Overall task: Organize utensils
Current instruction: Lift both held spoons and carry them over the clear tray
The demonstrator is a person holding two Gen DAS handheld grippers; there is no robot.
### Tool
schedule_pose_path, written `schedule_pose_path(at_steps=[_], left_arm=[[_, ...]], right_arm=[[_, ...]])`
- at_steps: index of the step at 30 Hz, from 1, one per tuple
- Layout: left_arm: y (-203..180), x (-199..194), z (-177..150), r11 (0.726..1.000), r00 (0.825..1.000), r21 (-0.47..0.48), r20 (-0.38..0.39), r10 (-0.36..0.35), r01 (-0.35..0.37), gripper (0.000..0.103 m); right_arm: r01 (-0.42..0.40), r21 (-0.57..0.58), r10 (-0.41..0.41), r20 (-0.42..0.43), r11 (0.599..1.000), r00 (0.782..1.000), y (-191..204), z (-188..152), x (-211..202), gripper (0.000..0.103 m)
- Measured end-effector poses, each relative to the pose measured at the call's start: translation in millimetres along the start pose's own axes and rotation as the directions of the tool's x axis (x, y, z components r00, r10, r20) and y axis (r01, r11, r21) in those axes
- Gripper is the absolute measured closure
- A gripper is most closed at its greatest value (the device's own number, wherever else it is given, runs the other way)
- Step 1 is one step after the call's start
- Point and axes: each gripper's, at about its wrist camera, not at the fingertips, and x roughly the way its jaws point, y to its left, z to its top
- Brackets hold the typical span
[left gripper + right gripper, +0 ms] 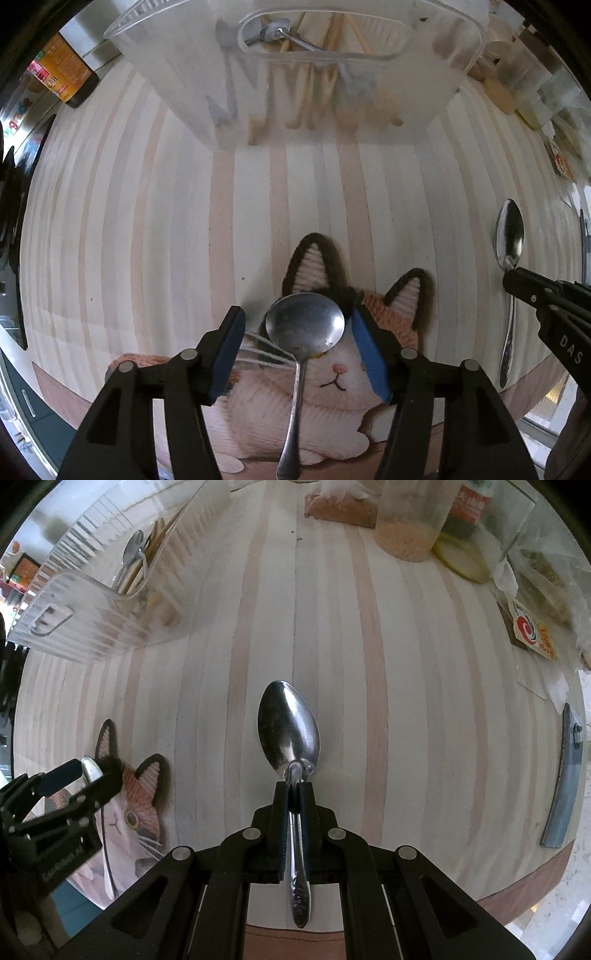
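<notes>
Frosted bin (295,92) blurs its utensils; right gripper (294,786) clamps 1 spoon (288,731), left gripper (297,347) seemingly released.

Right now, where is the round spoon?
In the left wrist view, the round metal spoon lies on the knitted cat mat, between the left claw's open blue fingers.

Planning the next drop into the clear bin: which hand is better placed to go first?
Probably the right. The right gripper is clamped on its spoon, while the left gripper stands open around the round spoon, on the cat mat.

Pale striped wooden table (369,701), daylight, dark bottle (68,79)
</notes>
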Motion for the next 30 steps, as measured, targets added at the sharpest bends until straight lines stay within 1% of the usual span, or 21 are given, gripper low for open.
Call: schedule_pose_path(at_steps=[2,3,4,8,12,14,19,22,26,30], left_arm=[[-2.5,-2.1,-2.7,1.000,1.000,0.006,0.002,-0.004,0.004,0.050],[-6.7,-4.3,-3.5,1.000,1.000,0.014,0.009,-0.003,0.003,0.060],[-7.6,-5.4,-3.9,1.000,1.000,0.027,0.016,-0.001,0.000,0.065],[-8.5,-6.0,-7.2,0.999,1.000,0.049,0.023,0.022,-0.023,0.065],[-16.7,-16.1,-10.0,0.998,0.999,0.053,0.036,0.037,-0.039,0.065],[-26.3,-30.1,-6.9,0.998,0.998,0.054,0.052,0.040,-0.043,0.065],[-23.6,-56.9,-10.6,0.996,0.992,0.064,0.115,0.055,-0.062,0.065],[-21.1,-81.2,-8.2,0.996,0.986,0.061,0.158,0.057,-0.068,0.065],[-15.5,-101.4,-8.1,0.997,0.979,0.040,0.199,0.050,-0.059,0.065],[-10.3,-120.7,-5.5,0.999,0.972,0.011,0.232,0.037,-0.041,0.065]], right_arm=[[0.007,0.000,-0.007,-0.001,1.000,1.000,1.1,-2.8,4.6,0.097],[0.011,0.001,-0.011,-0.002,1.000,1.000,0.8,-1.9,4.7,0.097],[0.014,0.001,-0.014,-0.003,1.000,1.000,2.0,-1.7,4.7,0.097],[0.018,0.010,-0.018,0.010,1.000,1.000,1.3,-5.8,5.5,0.097],[0.012,0.027,-0.013,0.033,1.000,0.999,-3.1,-11.3,3.2,0.097],[0.001,0.042,-0.003,0.041,0.999,0.999,-3.6,-13.8,2.2,0.097],[-0.020,0.056,0.016,0.076,0.998,0.997,-5.7,-18.5,-8.6,0.100],[-0.029,0.051,0.023,0.103,0.998,0.994,-4.4,-19.1,-19.8,0.102],[-0.042,0.056,0.034,0.136,0.998,0.990,-4.1,-18.3,-33.1,0.102],[-0.089,0.073,0.077,0.159,0.993,0.984,-7.9,-17.8,-51.7,0.102]])
